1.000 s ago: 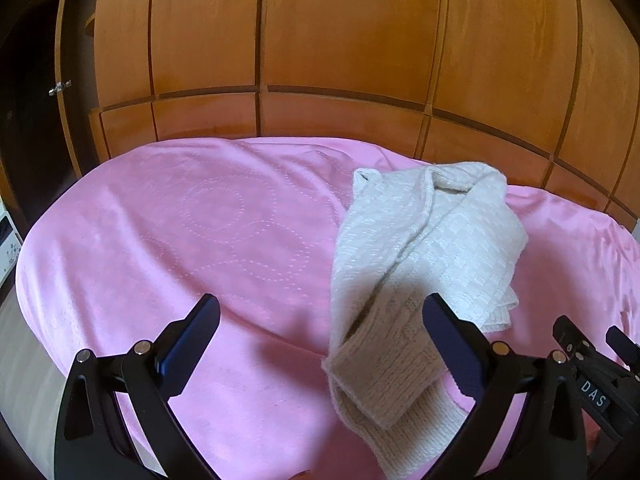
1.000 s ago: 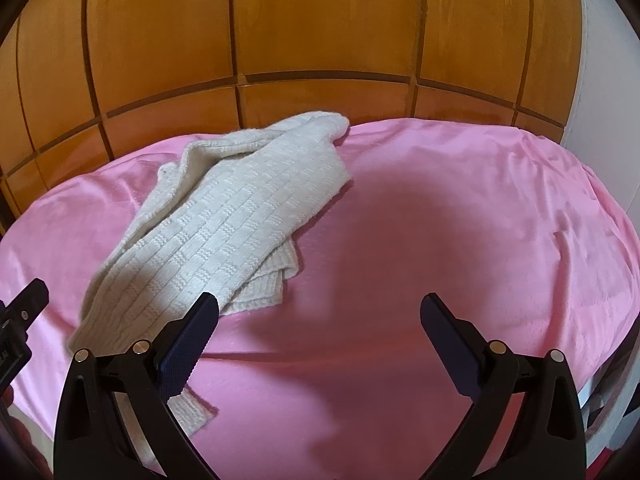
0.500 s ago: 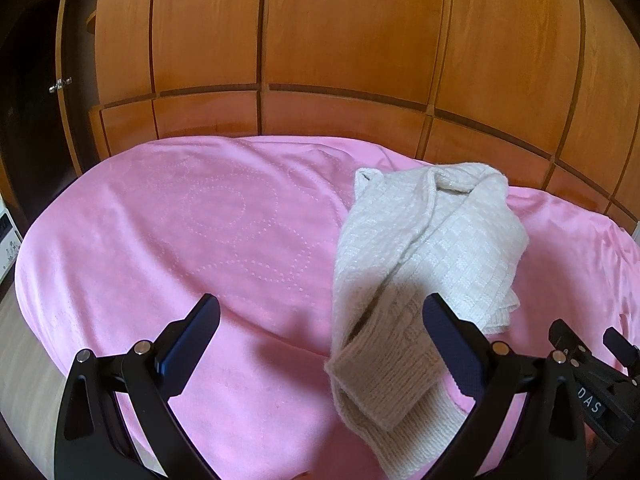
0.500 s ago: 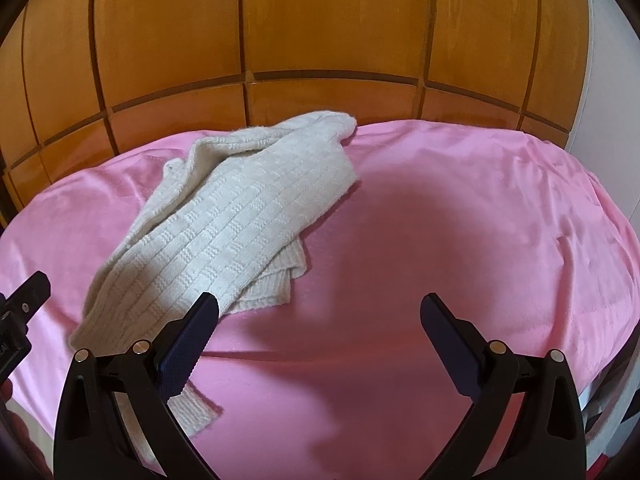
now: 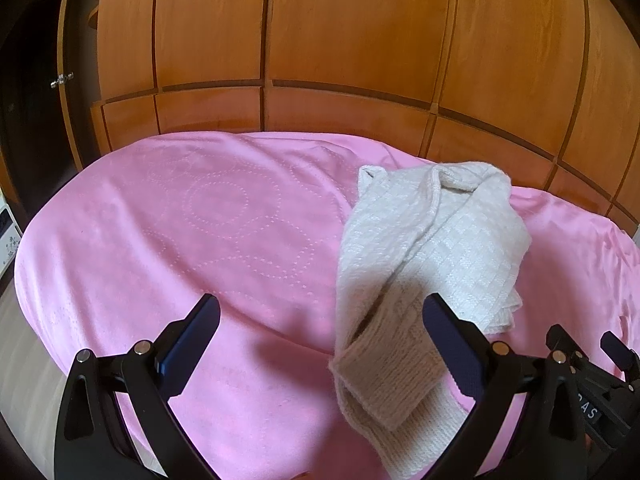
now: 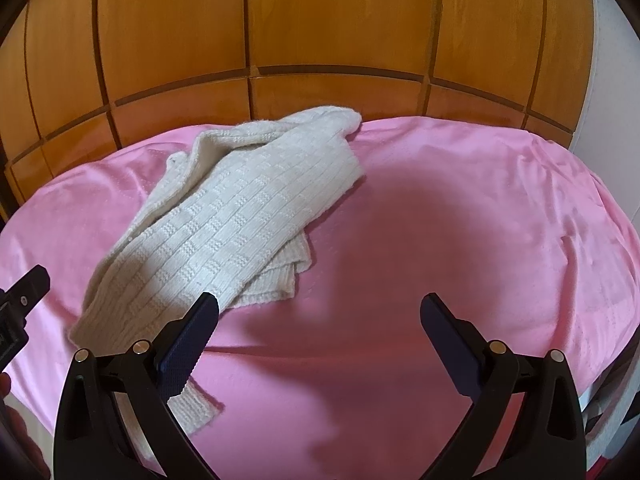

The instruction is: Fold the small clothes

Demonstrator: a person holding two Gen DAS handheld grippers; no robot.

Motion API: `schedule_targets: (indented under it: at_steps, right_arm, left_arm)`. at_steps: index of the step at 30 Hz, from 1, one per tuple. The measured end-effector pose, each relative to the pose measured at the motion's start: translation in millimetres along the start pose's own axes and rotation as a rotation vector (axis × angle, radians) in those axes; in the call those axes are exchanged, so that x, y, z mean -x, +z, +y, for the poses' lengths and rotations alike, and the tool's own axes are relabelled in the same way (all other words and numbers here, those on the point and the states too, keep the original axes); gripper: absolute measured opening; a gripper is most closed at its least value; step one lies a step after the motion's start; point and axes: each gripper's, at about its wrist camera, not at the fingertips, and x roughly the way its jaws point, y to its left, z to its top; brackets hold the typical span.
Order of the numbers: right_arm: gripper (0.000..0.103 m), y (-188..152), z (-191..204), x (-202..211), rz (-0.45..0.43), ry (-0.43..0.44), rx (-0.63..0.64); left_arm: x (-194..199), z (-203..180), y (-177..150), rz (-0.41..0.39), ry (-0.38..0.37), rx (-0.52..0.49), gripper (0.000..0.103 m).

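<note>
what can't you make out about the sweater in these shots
- Left wrist view: the sweater's near cuff end is cut off by the bottom edge and the left hand-held gripper's right finger.
- Right wrist view: the right hand-held gripper's left finger hides part of the sleeve.
- Both views: bunched folds hide its overall shape and underside.

Left gripper point(image 5: 318, 322): two black plastic arms, each forking into a triangular frame with an open slot. Fingers point(image 5: 192, 344) carry flat dark blue pads with a fine ribbed face. Two silver round screws point(image 5: 143, 347) sit on each arm near the pad's base. Right gripper point(image 6: 318, 322): same build, black arms, dark blue pads, paired silver screws point(image 6: 497, 346). Seen from the left camera, its black housing bears a small label point(image 5: 588, 412) with white letters, partly cut off.
</note>
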Motion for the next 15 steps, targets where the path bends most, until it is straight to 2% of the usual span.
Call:
schedule_targets:
  at_steps: [10,15]
  right_arm:
    - [0.1,-2.9,-1.9,-7.4,0.021,0.056,-0.012]
    - [0.1,-4.0,-5.2,-12.4,0.044,0.157,-0.036]
  left_arm:
    - [-6.3,-2.3,3.7,0.008,0.035,-0.026,0.101]
    - [-10.4,-1.5,4.1,0.02,0.043,-0.034,0.101]
